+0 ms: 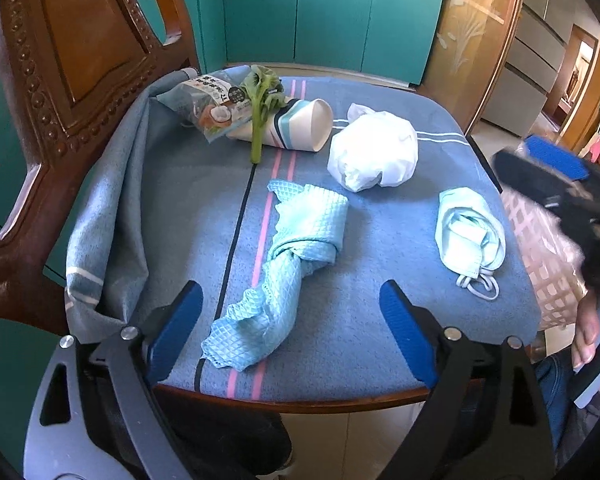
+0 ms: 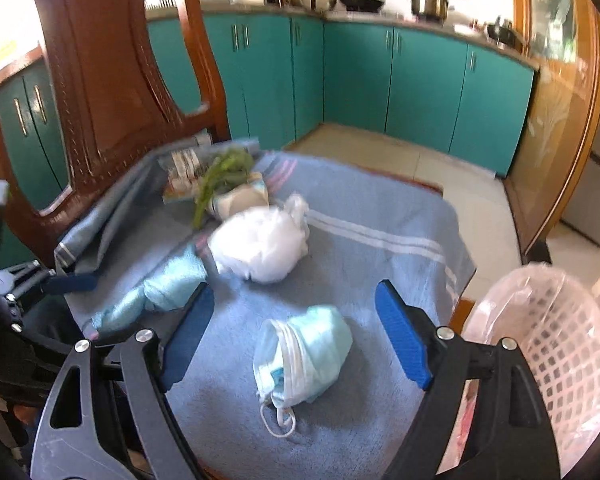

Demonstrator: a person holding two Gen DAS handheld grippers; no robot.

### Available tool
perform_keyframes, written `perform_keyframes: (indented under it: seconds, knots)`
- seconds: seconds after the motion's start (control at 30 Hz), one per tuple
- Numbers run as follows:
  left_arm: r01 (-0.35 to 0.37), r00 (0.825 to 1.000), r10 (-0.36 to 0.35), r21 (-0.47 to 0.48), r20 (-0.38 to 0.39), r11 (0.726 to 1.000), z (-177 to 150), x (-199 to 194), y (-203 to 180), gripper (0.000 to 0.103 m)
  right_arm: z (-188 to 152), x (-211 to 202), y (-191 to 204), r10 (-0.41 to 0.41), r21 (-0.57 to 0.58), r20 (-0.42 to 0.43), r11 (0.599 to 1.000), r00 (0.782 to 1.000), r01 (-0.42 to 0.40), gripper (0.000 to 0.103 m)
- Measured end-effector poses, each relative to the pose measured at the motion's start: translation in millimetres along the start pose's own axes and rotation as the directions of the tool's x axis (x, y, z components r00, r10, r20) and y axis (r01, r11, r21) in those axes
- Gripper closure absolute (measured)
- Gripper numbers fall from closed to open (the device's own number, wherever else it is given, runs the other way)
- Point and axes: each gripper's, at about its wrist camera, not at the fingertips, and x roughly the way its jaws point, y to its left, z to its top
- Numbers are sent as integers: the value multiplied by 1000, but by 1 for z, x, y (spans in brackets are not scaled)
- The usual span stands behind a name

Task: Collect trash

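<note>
Trash lies on a chair seat covered by a blue towel point(image 1: 180, 208). My left gripper point(image 1: 290, 292) is open, its blue pads either side of the near end of a twisted light blue cloth point(image 1: 292, 248) without touching it. My right gripper point(image 2: 294, 292) is open above a crumpled bundle of face masks point(image 2: 306, 350), also the face masks point(image 1: 470, 228) at the towel's right edge. Behind them lie a white plastic bag point(image 1: 374, 152), a paper cup point(image 1: 296, 124) on its side, a green vegetable stalk point(image 1: 260, 108) and a snack wrapper point(image 1: 208, 104).
A pink lattice basket point(image 2: 552, 344) with a clear liner stands just right of the seat. The carved wooden chair back point(image 1: 60, 80) rises at the left. Teal kitchen cabinets point(image 2: 360, 76) and tiled floor lie beyond. A person's hand point(image 1: 588, 332) shows at the right edge.
</note>
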Motion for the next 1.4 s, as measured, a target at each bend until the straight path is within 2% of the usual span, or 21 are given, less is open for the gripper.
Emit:
perform_keyframes:
  seconds: [0.03, 0.13, 0.2, 0.37, 0.47, 0.67, 1.0, 1.4]
  knots:
    - [2, 1000, -2, -4, 3, 1000, 1, 1, 1, 12, 2, -8, -1, 10, 8, 45, 1000, 999, -10, 6]
    - [10, 1000, -9, -19, 24, 1000, 0, -3, 1, 9, 4, -21, -6, 16, 57, 132, 998, 991, -23, 3]
    - [12, 999, -11, -25, 40, 1000, 0, -5, 0, 7, 4, -20, -12, 0, 113, 111, 994, 994, -13, 3]
    - [19, 997, -17, -19, 69, 1000, 1, -9, -4, 5, 5, -16, -30, 59, 184, 58, 981, 997, -69, 3]
    - [16, 997, -15, -14, 72, 1000, 1, -10, -6, 5, 4, -19, -34, 25, 197, 53, 980, 998, -35, 3]
    - [33, 997, -32, -14, 74, 999, 1, -10, -10, 5, 1, -16, -33, 1, 190, 33, 982, 999, -8, 3]
    - [33, 997, -32, -4, 65, 999, 0, -6, -12, 5, -1, -10, -30, 13, 179, -3, 984, 1000, -12, 3]
    - [28, 999, -28, -6, 47, 1000, -2, -3, -11, 4, -9, 8, -9, -21, 67, -96, 997, 995, 27, 3]
